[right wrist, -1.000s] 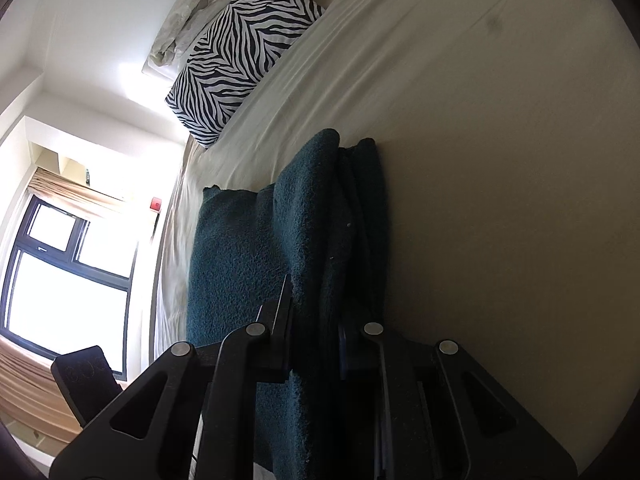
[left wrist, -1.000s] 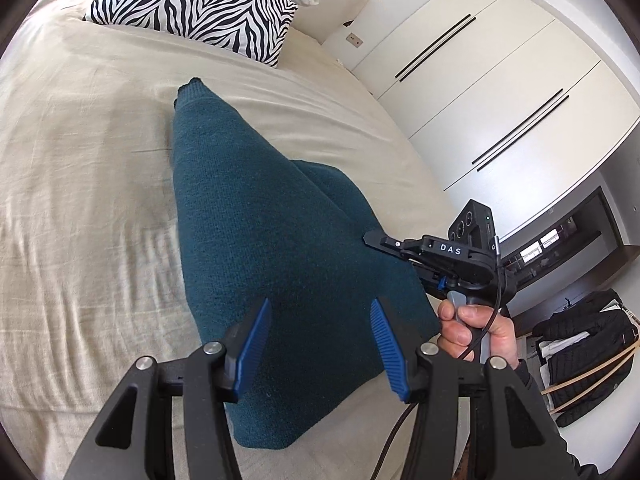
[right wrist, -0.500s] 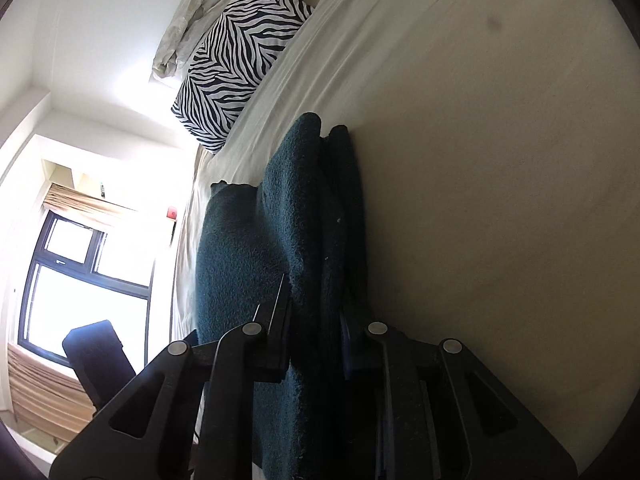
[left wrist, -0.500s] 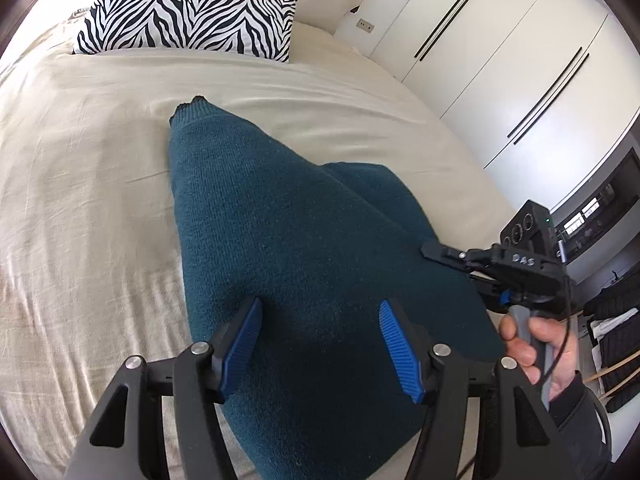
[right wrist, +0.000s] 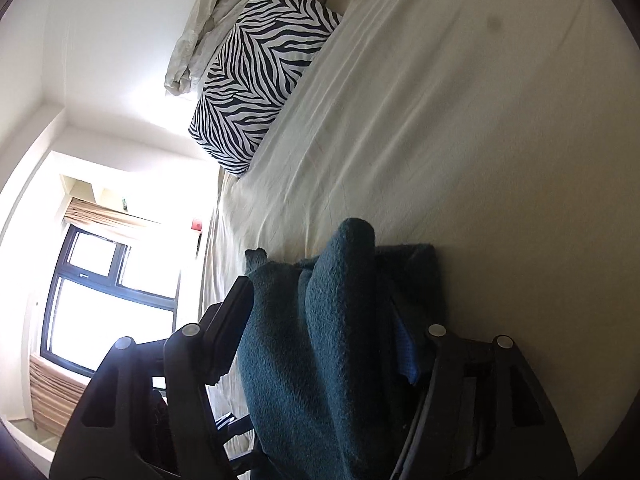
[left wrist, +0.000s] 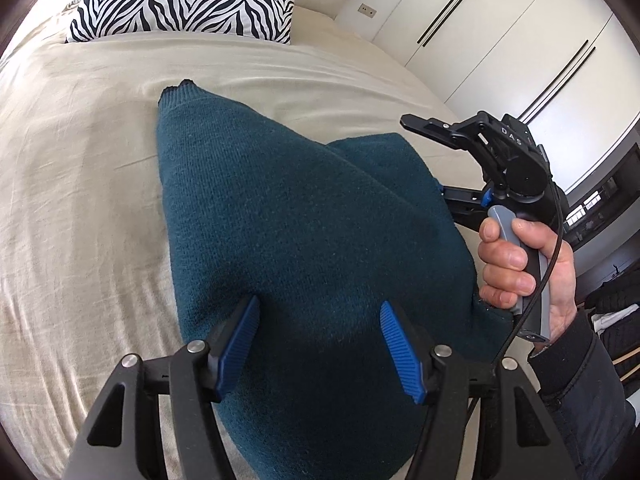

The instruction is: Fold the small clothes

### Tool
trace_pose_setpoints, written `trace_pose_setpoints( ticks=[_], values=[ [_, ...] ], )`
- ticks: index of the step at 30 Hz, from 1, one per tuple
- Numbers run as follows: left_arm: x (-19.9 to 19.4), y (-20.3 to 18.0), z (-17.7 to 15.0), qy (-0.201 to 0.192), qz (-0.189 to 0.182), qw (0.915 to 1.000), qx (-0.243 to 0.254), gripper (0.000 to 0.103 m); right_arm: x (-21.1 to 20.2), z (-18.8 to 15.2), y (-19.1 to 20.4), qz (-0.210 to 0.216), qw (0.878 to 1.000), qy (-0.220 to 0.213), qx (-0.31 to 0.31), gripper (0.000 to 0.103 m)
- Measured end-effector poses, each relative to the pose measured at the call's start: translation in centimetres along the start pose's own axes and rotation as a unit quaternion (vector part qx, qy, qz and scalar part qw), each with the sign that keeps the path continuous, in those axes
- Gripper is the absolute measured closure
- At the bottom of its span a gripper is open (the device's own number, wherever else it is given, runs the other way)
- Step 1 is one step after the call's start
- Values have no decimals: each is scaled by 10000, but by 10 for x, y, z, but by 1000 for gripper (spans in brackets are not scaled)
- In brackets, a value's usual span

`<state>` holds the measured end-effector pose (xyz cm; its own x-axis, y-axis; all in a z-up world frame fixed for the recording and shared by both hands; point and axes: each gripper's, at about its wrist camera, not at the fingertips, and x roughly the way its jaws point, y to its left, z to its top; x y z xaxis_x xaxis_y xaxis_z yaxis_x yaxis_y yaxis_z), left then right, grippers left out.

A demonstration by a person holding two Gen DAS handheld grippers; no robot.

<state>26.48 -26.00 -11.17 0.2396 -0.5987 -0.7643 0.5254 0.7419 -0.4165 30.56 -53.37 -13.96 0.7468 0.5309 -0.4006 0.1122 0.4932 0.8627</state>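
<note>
The right hand-held gripper (right wrist: 320,340) is opening, letting go of the folded teal sweater (left wrist: 304,240) (now resting on the bed (left wrist: 80,160)); the left hand-held gripper (left wrist: 320,344) hovers open, empty, so this fold seems done.

My left gripper (left wrist: 318,344) points steeply downward, its blue pads (left wrist: 236,340) standing well apart with nothing pinched between them. My right gripper (right wrist: 324,328) lies almost level and rolled onto its side; its jaws are opening, teal knit between them. My right hand (left wrist: 524,272), in a dark sleeve (left wrist: 580,392), grips its grey handle.
</note>
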Motion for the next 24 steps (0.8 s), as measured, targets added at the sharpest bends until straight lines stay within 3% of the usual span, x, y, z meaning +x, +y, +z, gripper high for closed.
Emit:
trace_pose_setpoints(
  ticks=[3,6,10,15,17,20,22,24],
  values=[
    [0,0,-1,-35,-3,10000,6,38,-16,3,2,199,9987,-442,-180,50],
    [-2,0,-3,-52,-44,10000,-52,38,-40,0,-4,104,9955,-918,-196,50],
    [-22,-4,-1,-127,-19,9997,-226,40,-64,-8,14,-1031,9861,-1109,-680,50],
    [-37,-27,20,-540,107,9984,89,41,-48,-22,68,-983,9837,-383,-1458,50],
    [-26,-30,34,-497,113,9986,118,41,-21,-24,83,-864,9850,126,-1491,50],
    [8,-20,51,-216,402,9990,39,46,22,-23,79,-1182,9819,583,-1359,50],
    [30,-1,53,38,63,9996,-287,51,35,-19,53,-1524,9809,631,-1032,62],
    [31,6,55,-17,9,9995,-307,60,28,-14,29,-1293,9880,437,-723,76]
  ],
)
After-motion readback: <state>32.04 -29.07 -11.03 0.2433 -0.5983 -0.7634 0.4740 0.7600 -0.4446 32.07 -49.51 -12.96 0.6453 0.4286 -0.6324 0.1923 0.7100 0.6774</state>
